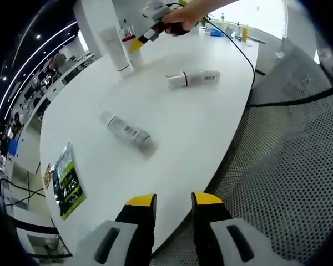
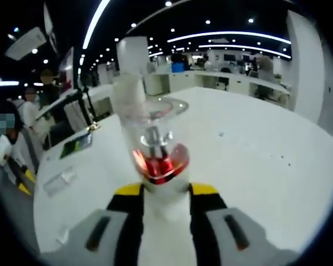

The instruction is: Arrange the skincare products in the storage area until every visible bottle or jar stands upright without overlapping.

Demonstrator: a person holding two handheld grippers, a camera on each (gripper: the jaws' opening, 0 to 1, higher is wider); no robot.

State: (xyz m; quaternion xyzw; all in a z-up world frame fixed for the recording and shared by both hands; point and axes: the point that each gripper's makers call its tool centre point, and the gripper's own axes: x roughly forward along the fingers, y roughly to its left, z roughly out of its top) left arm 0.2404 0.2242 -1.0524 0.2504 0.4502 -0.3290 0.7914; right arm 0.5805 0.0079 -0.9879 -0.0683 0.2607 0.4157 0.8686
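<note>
Your right gripper (image 2: 165, 191) is closed on a clear-capped bottle (image 2: 155, 144), centre frame; lower it level beside the tube (image 1: 115, 49) standing upper left. Your left gripper (image 1: 173, 200), bottom centre, is parted and empty. Two bottles (image 1: 125, 129) (image 1: 193, 79) lie mid-table (image 1: 188, 133).

White table (image 1: 200, 133), yellow-tipped hand-held gripper (image 1: 173, 206), green packet (image 1: 66, 180), red-collared clear-capped bottle (image 2: 158, 160).

A large open-plan office or lab hall: a long white tabletop (image 2: 255, 149), rows of white desks (image 2: 211, 80) with monitors behind, a white pillar (image 2: 132, 55), a dark ceiling with curved light strips (image 2: 227, 37) and spotlights, and people (image 2: 22, 119) standing at one side.
</note>
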